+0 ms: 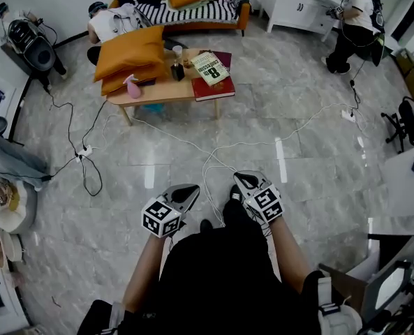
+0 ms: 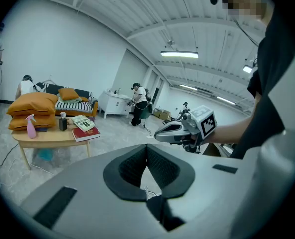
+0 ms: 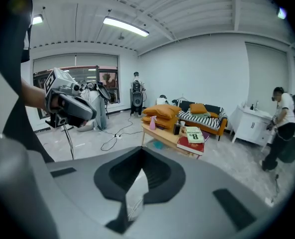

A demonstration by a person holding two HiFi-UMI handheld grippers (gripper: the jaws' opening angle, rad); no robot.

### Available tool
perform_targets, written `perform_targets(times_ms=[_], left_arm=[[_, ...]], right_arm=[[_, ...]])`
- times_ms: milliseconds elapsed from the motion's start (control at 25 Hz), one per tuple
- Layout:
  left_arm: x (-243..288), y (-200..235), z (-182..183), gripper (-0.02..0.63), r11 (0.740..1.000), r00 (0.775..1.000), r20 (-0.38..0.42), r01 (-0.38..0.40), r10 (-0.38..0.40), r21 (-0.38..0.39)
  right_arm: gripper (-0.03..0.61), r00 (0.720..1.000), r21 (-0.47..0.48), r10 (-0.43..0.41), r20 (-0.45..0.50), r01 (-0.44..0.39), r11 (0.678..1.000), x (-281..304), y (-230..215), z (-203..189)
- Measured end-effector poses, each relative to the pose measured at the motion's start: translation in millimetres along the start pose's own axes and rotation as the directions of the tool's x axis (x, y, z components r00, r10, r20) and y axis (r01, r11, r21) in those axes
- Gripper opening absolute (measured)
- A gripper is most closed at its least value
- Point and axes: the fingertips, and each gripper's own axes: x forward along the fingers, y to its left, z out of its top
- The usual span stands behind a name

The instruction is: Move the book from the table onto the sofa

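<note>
A pale green book (image 1: 211,68) lies on top of a red book (image 1: 215,87) at the right end of a low wooden table (image 1: 161,93). Behind the table stands an orange sofa (image 1: 193,11) with a striped cover and an orange cushion. My left gripper (image 1: 190,189) and right gripper (image 1: 241,178) hang side by side close to my body, far from the table, both shut and empty. In the left gripper view, the books (image 2: 83,124) and sofa (image 2: 75,105) appear far off at left past its jaws (image 2: 147,147). The right gripper view has the books (image 3: 192,135) beyond its jaws (image 3: 141,150).
Stacked orange cushions (image 1: 130,56), a pink spray bottle (image 1: 132,87) and a dark cup (image 1: 177,70) share the table. Cables (image 1: 213,160) trail over the marble floor. One person (image 1: 353,21) stands at a white cabinet, another (image 1: 112,21) crouches by the sofa.
</note>
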Motion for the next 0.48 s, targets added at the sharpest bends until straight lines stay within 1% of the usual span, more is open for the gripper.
perform_targets(times_ms=[120,280,480], left_arm=[[9,8,-2,0.005,1.000,1.000,-0.020,-0.016,0.015,-0.023],[29,20,1,0.003,0.998,0.999,-0.043,-0.030,0.028,-0.049],[73,26,24,0.004,0.999,0.998,-0.065,-0.021,0.018,-0.044]], right_arm=[[0.006,0.999,0.011,-0.019,-0.040,0.020,1.000,1,-26,-16],[0.006,0.998,0.037,-0.036,-0.058,0.038,0.999,1,-65,-25],[0.006,0.998,0.045,-0.016,-0.063,0.019,0.999,12,-102,-29]])
